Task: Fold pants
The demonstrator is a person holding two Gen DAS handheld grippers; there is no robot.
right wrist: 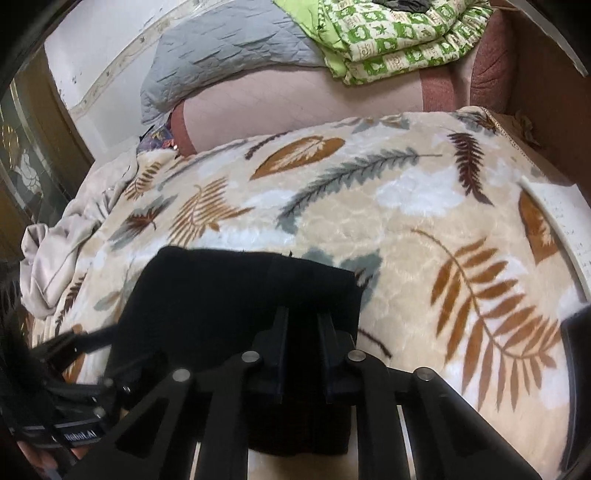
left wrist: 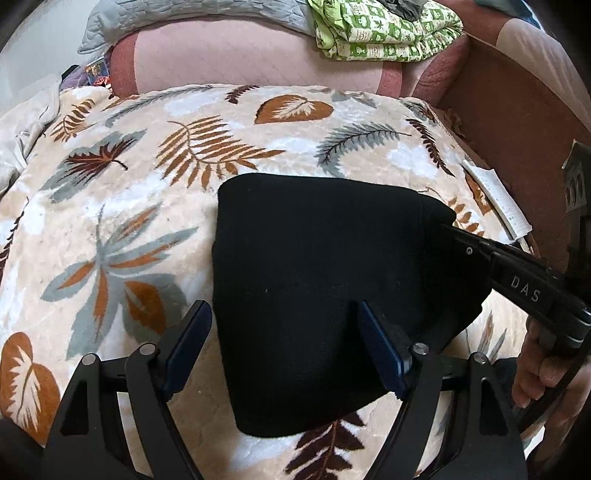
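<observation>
Black pants [left wrist: 325, 273], folded into a compact block, lie on a leaf-patterned blanket [left wrist: 147, 177]. My left gripper [left wrist: 284, 314] hovers open at their near left edge, one blue-padded finger over the blanket and the other over the black cloth. From the right, my right gripper [left wrist: 448, 229] comes in with its tips at the pants' right corner. In the right wrist view its narrow jaws [right wrist: 303, 325] stand close together with black cloth of the pants [right wrist: 229, 295] running between them. The left gripper [right wrist: 85, 338] shows blurred at the lower left there.
A folded green patterned quilt [left wrist: 388, 33] and a grey quilted pillow [right wrist: 229, 59] lie on a pink bolster [left wrist: 229, 62] at the back. White papers [left wrist: 495, 199] rest at the blanket's right edge by a brown wooden bed wall [left wrist: 517, 110]. Crumpled beige cloth [right wrist: 62, 243] lies left.
</observation>
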